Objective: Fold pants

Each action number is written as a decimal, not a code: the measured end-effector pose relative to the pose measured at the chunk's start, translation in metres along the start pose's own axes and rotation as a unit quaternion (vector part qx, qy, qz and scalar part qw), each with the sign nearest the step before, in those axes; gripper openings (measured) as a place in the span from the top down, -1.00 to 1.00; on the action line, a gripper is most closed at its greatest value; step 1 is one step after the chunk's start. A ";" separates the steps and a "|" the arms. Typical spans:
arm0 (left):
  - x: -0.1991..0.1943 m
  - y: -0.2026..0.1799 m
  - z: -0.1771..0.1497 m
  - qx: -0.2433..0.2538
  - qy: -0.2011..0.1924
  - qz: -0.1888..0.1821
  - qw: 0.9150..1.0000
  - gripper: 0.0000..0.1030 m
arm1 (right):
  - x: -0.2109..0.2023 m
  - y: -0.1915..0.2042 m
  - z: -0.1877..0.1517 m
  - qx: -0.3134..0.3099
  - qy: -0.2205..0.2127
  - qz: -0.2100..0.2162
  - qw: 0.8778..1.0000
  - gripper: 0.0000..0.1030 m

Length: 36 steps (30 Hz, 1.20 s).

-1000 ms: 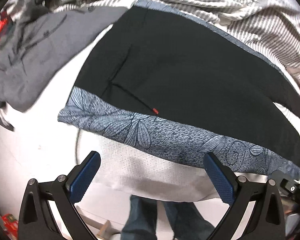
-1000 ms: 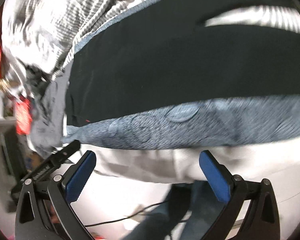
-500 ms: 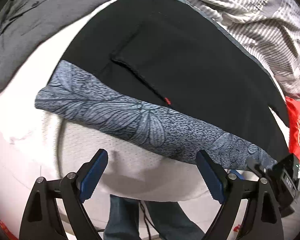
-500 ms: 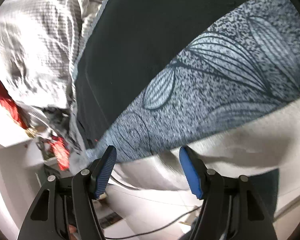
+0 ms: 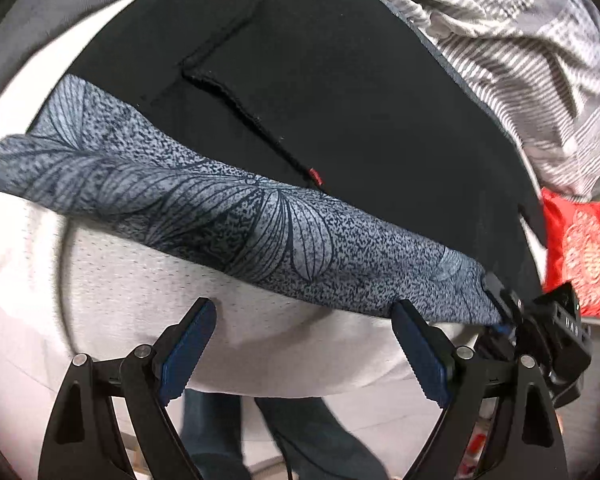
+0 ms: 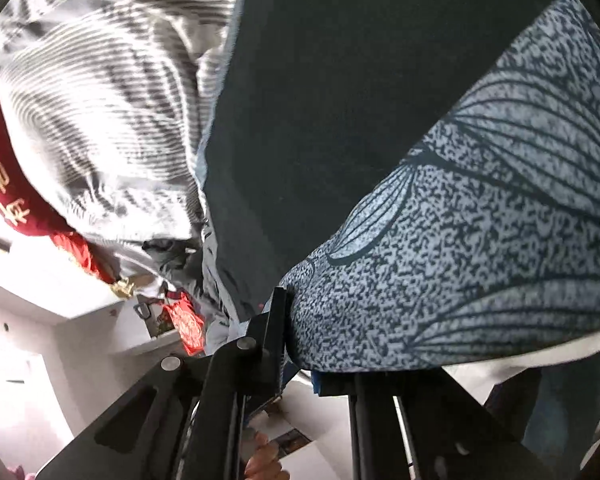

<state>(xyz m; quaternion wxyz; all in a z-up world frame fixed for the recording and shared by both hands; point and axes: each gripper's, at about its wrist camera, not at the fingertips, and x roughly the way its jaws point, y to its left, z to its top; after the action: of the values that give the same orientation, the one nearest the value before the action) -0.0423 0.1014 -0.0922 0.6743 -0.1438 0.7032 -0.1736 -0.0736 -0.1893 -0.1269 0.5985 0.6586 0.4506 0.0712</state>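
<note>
Black pants (image 5: 340, 100) with a grey-blue leaf-print side band (image 5: 228, 216) lie flat on a white surface. My left gripper (image 5: 304, 344) is open and empty, just short of the band's near edge. My right gripper (image 6: 300, 356) is shut on the end of the printed band (image 6: 480, 240); it also shows in the left wrist view (image 5: 500, 312) at the band's right end. The black panel fills the upper right wrist view (image 6: 360, 100).
A grey-and-white striped cloth (image 5: 520, 48) lies crumpled behind the pants. A red embroidered cushion (image 5: 580, 252) sits at the right. A grey garment (image 5: 40, 12) lies at the far left. The white surface's rounded front edge (image 5: 260, 364) is just below the band.
My right gripper moved in and closed on the end of the printed band. My left gripper came closer to the band's edge, still open.
</note>
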 end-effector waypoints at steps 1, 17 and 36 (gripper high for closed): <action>0.000 0.002 0.000 -0.007 0.001 -0.009 1.000 -0.77 | -0.001 0.004 -0.001 -0.002 0.002 0.000 1.000 0.79; -0.024 0.020 0.032 -0.064 -0.041 -0.061 0.995 0.50 | -0.009 0.030 -0.008 -0.024 -0.004 -0.020 0.999 0.79; -0.073 -0.085 0.154 0.051 -0.128 0.018 0.990 0.50 | 0.015 0.154 0.129 -0.119 0.079 -0.043 0.989 0.79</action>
<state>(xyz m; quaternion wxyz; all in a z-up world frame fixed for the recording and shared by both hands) 0.1123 0.0488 0.0060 0.7682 -0.1175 0.6038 -0.1772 0.0950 -0.2541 -0.0378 0.6380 0.5550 0.5121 0.1505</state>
